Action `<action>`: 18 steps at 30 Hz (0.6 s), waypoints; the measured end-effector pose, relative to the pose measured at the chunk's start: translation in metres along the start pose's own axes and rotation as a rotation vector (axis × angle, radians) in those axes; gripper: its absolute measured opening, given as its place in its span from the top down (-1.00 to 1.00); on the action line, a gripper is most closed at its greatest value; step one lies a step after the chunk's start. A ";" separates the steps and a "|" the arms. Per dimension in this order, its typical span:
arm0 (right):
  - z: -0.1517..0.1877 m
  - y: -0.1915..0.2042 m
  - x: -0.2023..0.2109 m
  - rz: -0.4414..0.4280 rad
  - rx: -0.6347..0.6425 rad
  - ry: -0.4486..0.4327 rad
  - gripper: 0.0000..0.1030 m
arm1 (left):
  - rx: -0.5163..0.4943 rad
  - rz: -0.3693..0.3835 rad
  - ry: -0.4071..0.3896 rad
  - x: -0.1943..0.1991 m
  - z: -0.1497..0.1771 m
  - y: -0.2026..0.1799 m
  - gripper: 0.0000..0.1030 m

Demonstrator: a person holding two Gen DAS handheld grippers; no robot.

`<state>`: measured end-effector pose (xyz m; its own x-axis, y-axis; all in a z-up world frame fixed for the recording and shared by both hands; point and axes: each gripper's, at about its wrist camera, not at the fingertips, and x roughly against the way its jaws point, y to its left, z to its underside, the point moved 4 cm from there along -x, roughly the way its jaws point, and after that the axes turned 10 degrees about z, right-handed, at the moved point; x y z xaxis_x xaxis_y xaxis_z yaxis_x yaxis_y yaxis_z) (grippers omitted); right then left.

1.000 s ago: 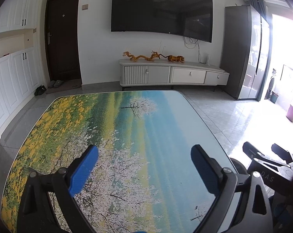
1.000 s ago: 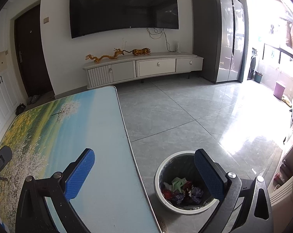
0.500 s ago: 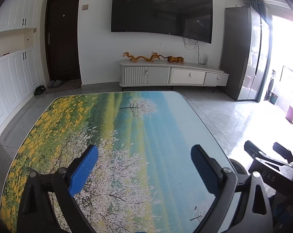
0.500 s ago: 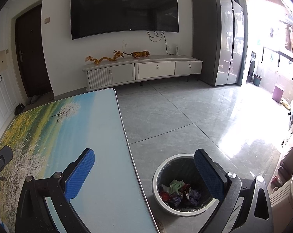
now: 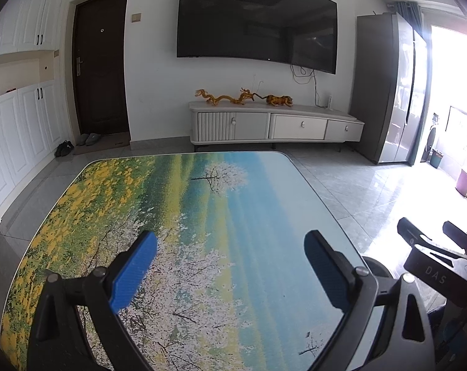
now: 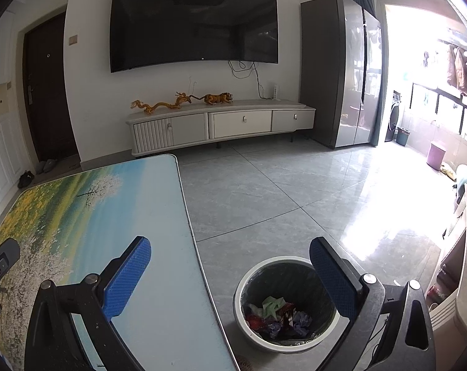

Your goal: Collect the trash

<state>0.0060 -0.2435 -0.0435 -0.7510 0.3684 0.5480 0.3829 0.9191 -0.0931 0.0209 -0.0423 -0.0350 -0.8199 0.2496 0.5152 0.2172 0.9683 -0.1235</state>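
A round white trash bin (image 6: 287,301) with a dark liner stands on the floor beside the table; crumpled red, green and purple trash (image 6: 276,313) lies in it. My right gripper (image 6: 230,250) is open and empty, held above the table's right edge and the bin. Over the table (image 5: 202,216), which carries a printed landscape of blossoming trees and yellow flowers, my left gripper (image 5: 230,244) is open with nothing between its blue pads. In the left wrist view the right gripper (image 5: 434,244) shows at the right edge. No loose trash shows on the table.
A white TV cabinet (image 6: 221,125) with golden figurines stands at the far wall under a large TV (image 6: 193,24). A grey fridge (image 6: 341,68) is at the right, white cupboards (image 5: 17,123) and a dark door (image 5: 100,61) at the left. Tiled floor (image 6: 295,191) lies between.
The right gripper has drifted slightly, so the bin sits a little more to the left and lower in its view. The left view is almost unchanged. Both stay open.
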 end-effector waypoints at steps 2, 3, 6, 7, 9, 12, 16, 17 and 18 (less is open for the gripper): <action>-0.001 -0.001 0.001 0.000 -0.004 -0.007 -1.00 | 0.001 -0.003 -0.010 0.003 -0.002 0.001 -0.88; -0.001 -0.002 0.002 0.000 -0.005 -0.009 -1.00 | 0.001 -0.004 -0.013 0.003 -0.002 0.000 -0.88; -0.002 -0.001 0.003 -0.002 -0.004 -0.013 -1.00 | 0.000 -0.005 -0.019 0.005 -0.003 0.000 -0.88; -0.002 -0.001 0.003 -0.002 -0.004 -0.014 -1.00 | 0.000 -0.005 -0.020 0.006 -0.003 0.000 -0.88; -0.002 -0.001 0.003 -0.003 -0.003 -0.016 -1.00 | -0.001 -0.005 -0.022 0.007 -0.004 0.000 -0.88; -0.001 -0.002 0.004 -0.005 -0.004 -0.018 -1.00 | -0.002 -0.009 -0.031 0.009 -0.005 0.000 -0.88; -0.002 -0.002 0.005 -0.004 -0.007 -0.025 -1.00 | -0.004 -0.012 -0.041 0.012 -0.006 0.000 -0.88; -0.003 -0.003 0.006 -0.005 -0.008 -0.027 -1.00 | -0.006 -0.015 -0.044 0.013 -0.007 -0.001 -0.88; -0.003 -0.003 0.006 -0.005 -0.009 -0.029 -1.00 | -0.008 -0.017 -0.047 0.014 -0.007 -0.001 -0.88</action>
<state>0.0021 -0.2443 -0.0376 -0.7680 0.3677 0.5244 0.3839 0.9197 -0.0826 0.0134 -0.0397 -0.0217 -0.8476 0.2334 0.4765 0.2069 0.9723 -0.1083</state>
